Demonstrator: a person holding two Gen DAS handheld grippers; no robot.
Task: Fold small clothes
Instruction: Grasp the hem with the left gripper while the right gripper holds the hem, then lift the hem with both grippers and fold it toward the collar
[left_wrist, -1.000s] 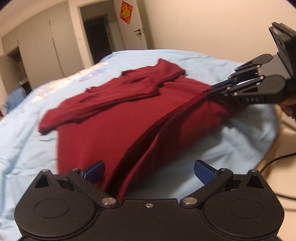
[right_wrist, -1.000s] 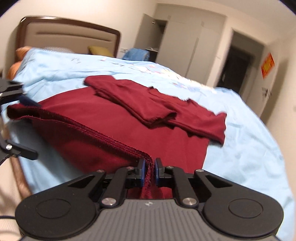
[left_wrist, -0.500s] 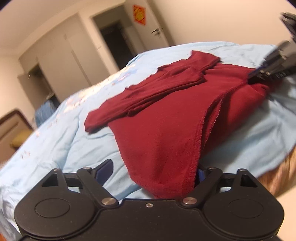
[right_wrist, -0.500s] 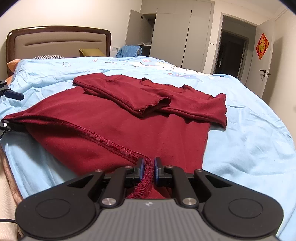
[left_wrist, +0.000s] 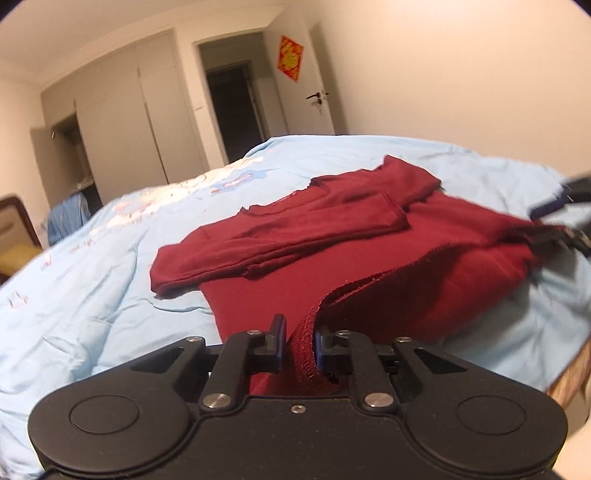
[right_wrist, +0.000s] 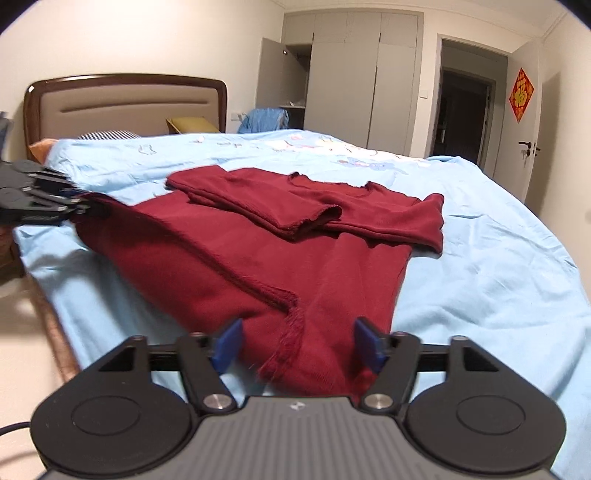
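The left tongs (left_wrist: 298, 345) are pinching the hem of a dark red long-sleeved top (right_wrist: 280, 251); the right tongs (right_wrist: 299, 345) are gaping wide over its other hem corner. The top is lying lengthwise on the light blue bedsheet (right_wrist: 480, 266), neckline pointing away, sleeves folded across. A headboard (right_wrist: 125, 105) and wardrobe (right_wrist: 351, 81) are standing beyond.

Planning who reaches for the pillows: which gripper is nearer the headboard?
Left. The left gripper, shut on the shirt hem, is at the bed edge toward the headboard; the right gripper, open around the hem, is farther down toward the door.
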